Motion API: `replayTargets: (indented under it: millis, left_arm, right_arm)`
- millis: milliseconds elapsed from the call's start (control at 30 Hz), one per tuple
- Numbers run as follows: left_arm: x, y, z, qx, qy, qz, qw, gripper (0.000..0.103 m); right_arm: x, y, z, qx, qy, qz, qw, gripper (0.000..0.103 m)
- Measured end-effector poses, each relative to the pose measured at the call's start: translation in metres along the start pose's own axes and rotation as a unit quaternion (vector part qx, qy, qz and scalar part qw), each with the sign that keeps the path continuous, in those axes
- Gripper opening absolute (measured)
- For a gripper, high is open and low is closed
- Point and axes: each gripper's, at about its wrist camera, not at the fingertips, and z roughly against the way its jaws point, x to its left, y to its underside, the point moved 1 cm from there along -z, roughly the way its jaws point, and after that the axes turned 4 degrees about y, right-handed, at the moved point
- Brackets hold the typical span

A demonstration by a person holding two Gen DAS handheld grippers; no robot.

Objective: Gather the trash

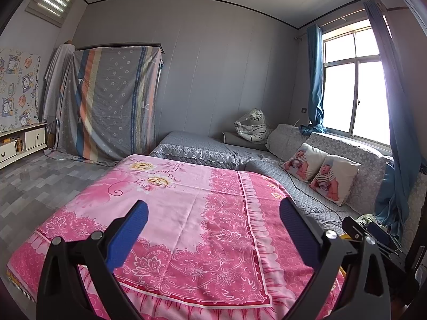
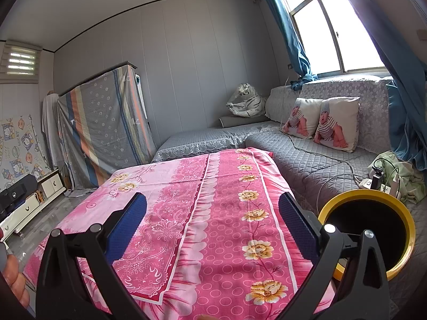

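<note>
A table under a pink flowered cloth fills the middle of both views, and no trash shows on it. My left gripper hovers open above the cloth, its blue-padded fingers wide apart with nothing between them. My right gripper is open too, over the cloth's right half. A yellow-rimmed bin with a dark inside stands just right of the right gripper, partly behind its right finger. A sliver of the bin's yellow rim shows in the left wrist view.
A grey quilted corner sofa wraps the table's far and right sides, with two baby-print cushions, a wrapped tiger toy and a power strip with cables. A sheet-covered wardrobe and low cabinet stand left. Fingers show at left.
</note>
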Motion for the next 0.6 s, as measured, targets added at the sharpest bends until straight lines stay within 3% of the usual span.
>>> replayTargets:
  millis: [600]
  left_arm:
    - [0.0011, -0.0002, -0.0015, 0.003, 0.003, 0.001, 1.0000, 0.095]
  right_arm:
    - [0.0010, 0.0048, -0.0007, 0.003, 0.000, -0.003, 1.000, 0.095]
